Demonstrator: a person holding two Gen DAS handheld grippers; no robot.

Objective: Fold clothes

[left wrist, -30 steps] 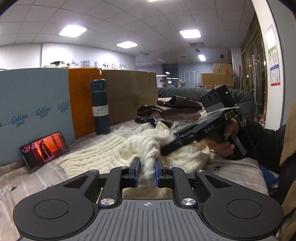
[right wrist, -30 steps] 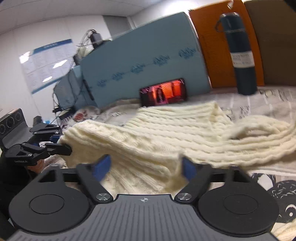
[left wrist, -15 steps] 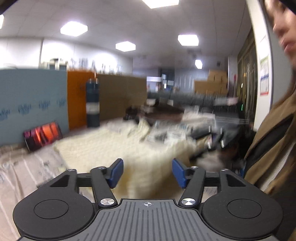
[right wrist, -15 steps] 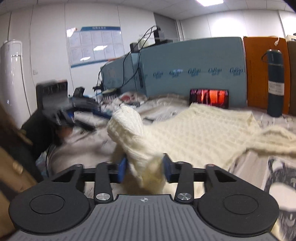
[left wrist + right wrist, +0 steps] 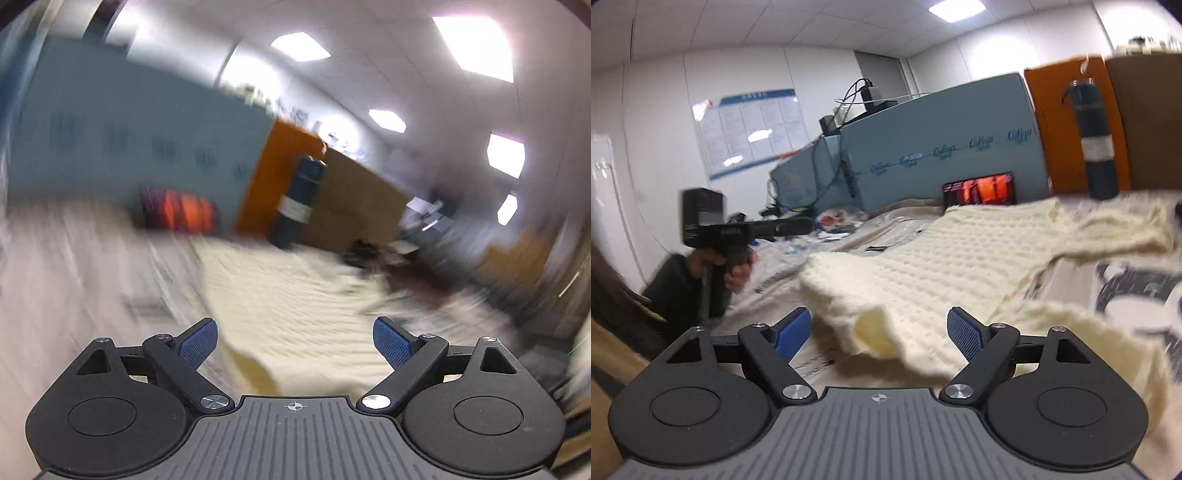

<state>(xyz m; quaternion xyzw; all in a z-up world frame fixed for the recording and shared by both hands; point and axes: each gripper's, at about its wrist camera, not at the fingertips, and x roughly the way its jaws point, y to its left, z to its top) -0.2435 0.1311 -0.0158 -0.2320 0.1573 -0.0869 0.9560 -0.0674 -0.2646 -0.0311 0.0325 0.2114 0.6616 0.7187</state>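
Hard to see: your left wrist view is smeared by motion; the dark blue cylindrical flask [image 5: 301,201], the glowing orange phone screen [image 5: 177,212] and the pale blue foam board [image 5: 140,140] show only as blurred shapes, and the board's print cannot be read there.
Cut off: the cream cable-knit sweater [image 5: 964,258] runs out of the right wrist view at the lower right.
Left gripper [image 5: 293,341]: your blue-padded fingers stand wide apart and grip nothing; the blurred sweater [image 5: 295,306] lies beyond and between them.
Left gripper from the other side: in the right wrist view your left hand [image 5: 737,267] holds it [image 5: 798,226] up over the patterned table cover [image 5: 886,221], apart from the knit.
Right gripper [image 5: 879,334]: spread wide, holding nothing; a folded sweater edge sits between the pads, contact unclear.
Sweater position: spread flat on the table cover, one sleeve lying towards the flask [image 5: 1095,140].
Writing: repeated script logo on the foam board [image 5: 942,147], too soft to spell; the flask's label and the wall poster [image 5: 750,129] are illegible.
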